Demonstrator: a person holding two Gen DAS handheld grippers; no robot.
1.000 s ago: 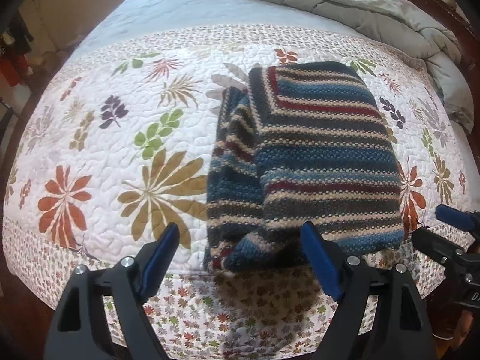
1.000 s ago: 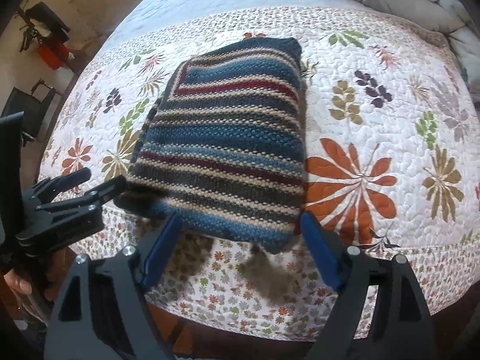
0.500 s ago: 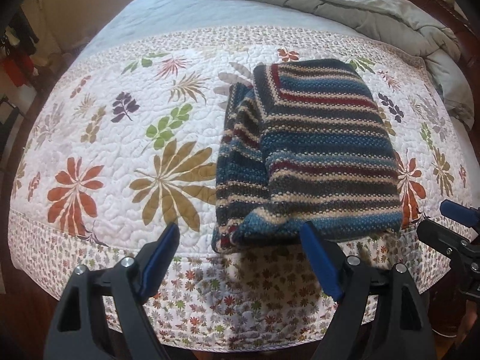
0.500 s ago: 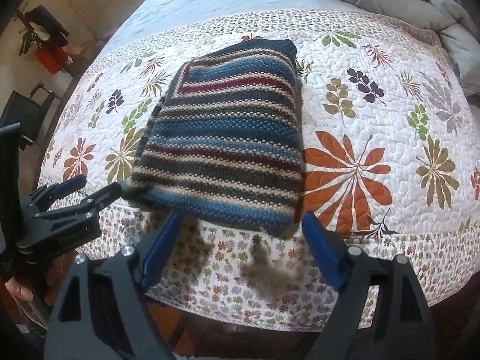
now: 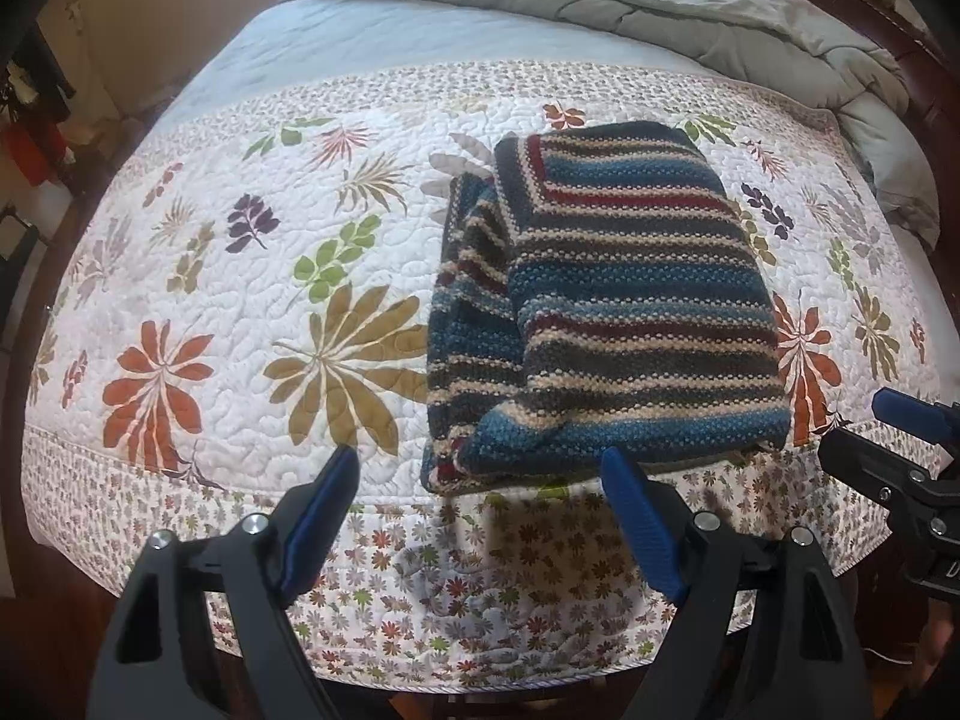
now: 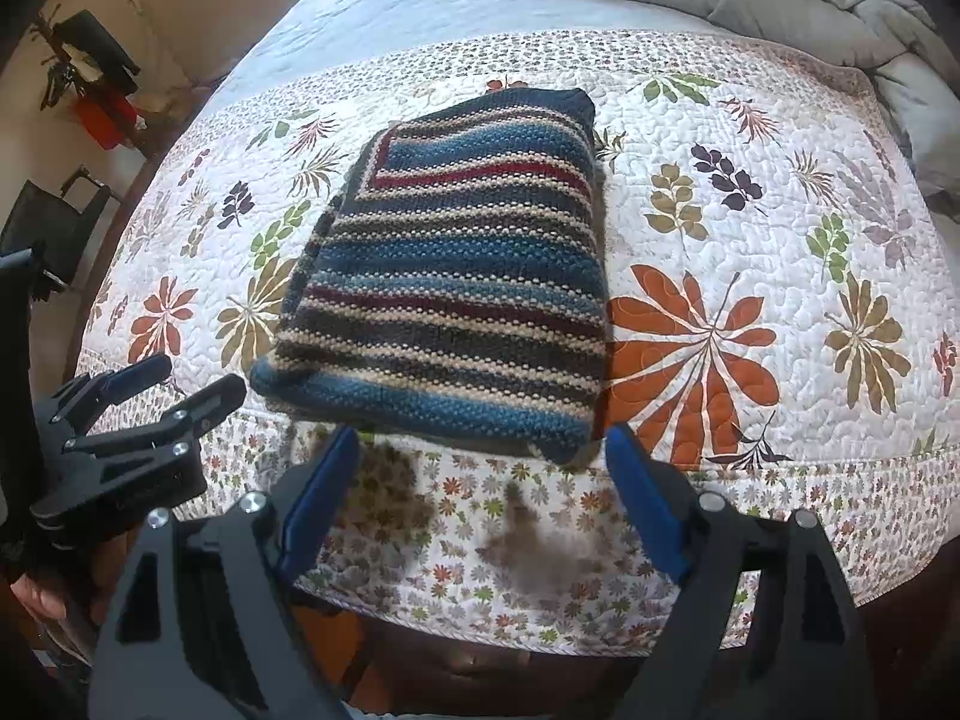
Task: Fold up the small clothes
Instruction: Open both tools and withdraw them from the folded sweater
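Left wrist view: the left gripper (image 5: 474,480) is held with jaws wide apart and empty, just short of the striped knit sweater (image 5: 606,306). The sweater is seen already folded into a thick rectangle near the front edge of the floral quilt (image 5: 240,300); a lower layer protrudes at its left. The right gripper (image 6: 480,459) is likewise spread, empty. Folding is judged essentially finished.

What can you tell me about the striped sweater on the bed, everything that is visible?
The sweater is a thick knit with blue, dark red, cream and grey stripes. It is folded into a compact rectangle, with a narrower folded layer sticking out along its left side in the left wrist view. It lies flat on the flowered quilt, near the front edge of the bed. Nothing else touches it.
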